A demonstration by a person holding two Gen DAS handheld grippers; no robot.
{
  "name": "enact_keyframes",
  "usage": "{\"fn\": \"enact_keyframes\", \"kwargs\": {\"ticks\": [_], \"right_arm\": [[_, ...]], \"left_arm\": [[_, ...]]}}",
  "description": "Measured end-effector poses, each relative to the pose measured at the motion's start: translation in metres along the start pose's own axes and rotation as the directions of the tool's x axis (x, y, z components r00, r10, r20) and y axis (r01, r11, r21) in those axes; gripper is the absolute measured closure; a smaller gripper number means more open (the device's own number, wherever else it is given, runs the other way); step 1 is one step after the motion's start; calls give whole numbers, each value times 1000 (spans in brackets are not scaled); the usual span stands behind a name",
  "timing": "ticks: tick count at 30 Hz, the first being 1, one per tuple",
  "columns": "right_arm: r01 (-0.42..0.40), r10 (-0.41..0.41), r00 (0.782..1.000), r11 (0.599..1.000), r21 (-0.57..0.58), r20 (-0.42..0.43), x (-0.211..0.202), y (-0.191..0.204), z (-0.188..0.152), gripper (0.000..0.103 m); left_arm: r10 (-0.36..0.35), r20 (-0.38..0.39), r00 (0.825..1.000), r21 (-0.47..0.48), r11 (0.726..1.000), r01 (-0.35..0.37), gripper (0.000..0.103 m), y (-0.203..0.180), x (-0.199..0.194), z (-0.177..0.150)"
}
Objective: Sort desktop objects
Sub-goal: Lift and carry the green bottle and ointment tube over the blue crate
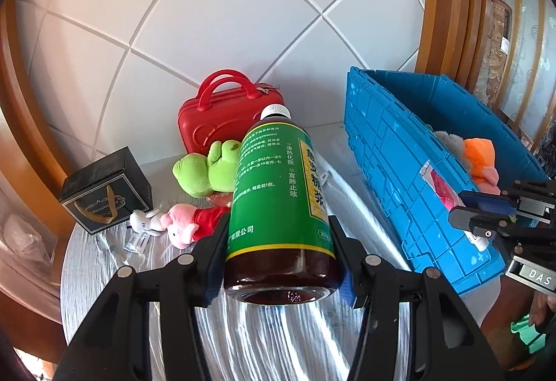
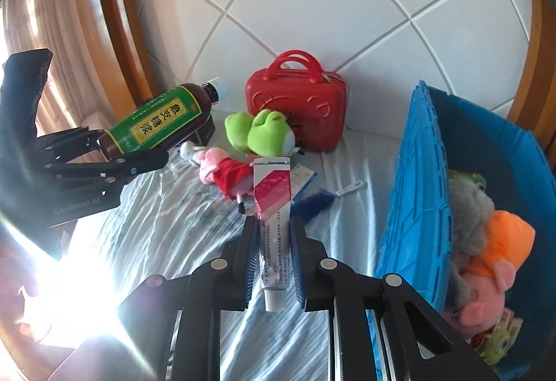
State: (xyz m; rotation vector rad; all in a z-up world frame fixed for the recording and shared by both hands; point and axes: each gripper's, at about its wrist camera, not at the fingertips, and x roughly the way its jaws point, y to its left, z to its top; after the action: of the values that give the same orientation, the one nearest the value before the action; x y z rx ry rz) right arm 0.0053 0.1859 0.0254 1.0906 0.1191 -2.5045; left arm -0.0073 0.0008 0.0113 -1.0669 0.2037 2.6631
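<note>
Left wrist view has the left tongs [image 1: 278, 263] clamped on a brown syrup bottle [image 1: 278, 193], cap toward twelve, blue crate [image 1: 399, 165] at two o'clock, nearer the right tongs [image 2: 274, 259], clamped on a tube [image 2: 272, 221].

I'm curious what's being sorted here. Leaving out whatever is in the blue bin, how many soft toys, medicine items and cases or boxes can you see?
Soft toys: 3 (green frog, pink pig, small white plush)
Medicine items: 2 (syrup bottle, ointment tube)
Cases or boxes: 2 (red case, black box)
Total: 7
</note>
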Motion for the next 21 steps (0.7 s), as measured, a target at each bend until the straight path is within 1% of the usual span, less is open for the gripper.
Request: {"fn": "enact_keyframes", "kwargs": {"ticks": [10,21], "right_arm": [[25,-29,998,998,55,57,-33,-49,5,85],[54,-64,994,992,110,87,-55,-103,6,85]], "left_arm": [[-40,33,999,72,997,38,52,-61,1,33],[-91,38,995,125,988,85,52,-126,14,62]]}}
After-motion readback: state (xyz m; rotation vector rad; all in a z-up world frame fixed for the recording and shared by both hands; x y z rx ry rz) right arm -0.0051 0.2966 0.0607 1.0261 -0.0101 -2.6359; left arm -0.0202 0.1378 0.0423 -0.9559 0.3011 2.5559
